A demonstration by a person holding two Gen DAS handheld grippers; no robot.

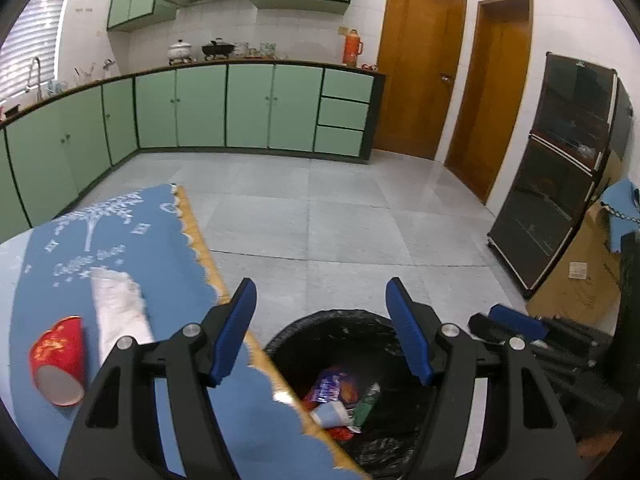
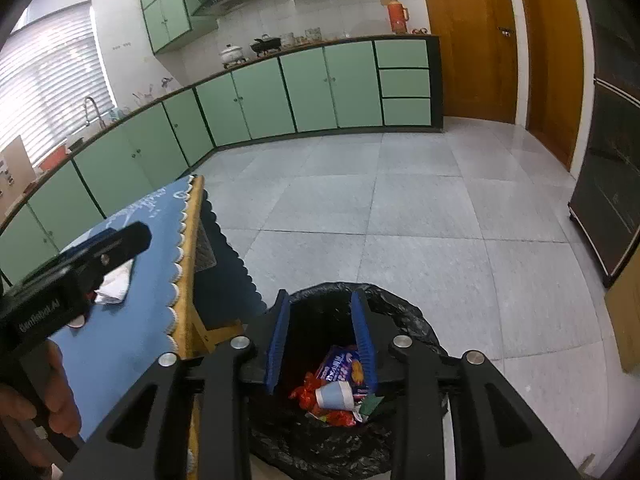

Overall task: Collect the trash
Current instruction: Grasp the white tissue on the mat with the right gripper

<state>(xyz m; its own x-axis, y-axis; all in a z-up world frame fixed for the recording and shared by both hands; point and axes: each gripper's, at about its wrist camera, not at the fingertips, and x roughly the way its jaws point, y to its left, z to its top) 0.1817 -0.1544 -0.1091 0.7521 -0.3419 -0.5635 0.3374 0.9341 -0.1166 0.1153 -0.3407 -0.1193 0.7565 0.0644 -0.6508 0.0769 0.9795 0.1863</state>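
Observation:
A bin lined with a black bag [image 1: 340, 318] stands on the floor beside the table. Inside it lie a purple packet [image 2: 340, 364], red wrappers [image 2: 306, 394] and a small paper cup [image 2: 334, 394]. My right gripper [image 2: 320, 300] hangs over the bin's mouth, jaws apart with nothing between them. My left gripper [image 1: 320, 292] is open wide and empty above the table edge and the bin. On the blue tablecloth [image 1: 168, 248] a red paper cup [image 1: 60, 360] lies on its side. A crumpled white tissue [image 1: 118, 312] lies next to the cup.
The table's wooden edge [image 1: 208, 256] runs close by the bin's left side. A hand [image 2: 60, 400] grips the left tool's handle. Grey tiled floor [image 1: 340, 220] stretches to green cabinets [image 1: 248, 108]. A dark glass cabinet [image 1: 560, 168] and brown cardboard [image 1: 576, 276] stand at the right.

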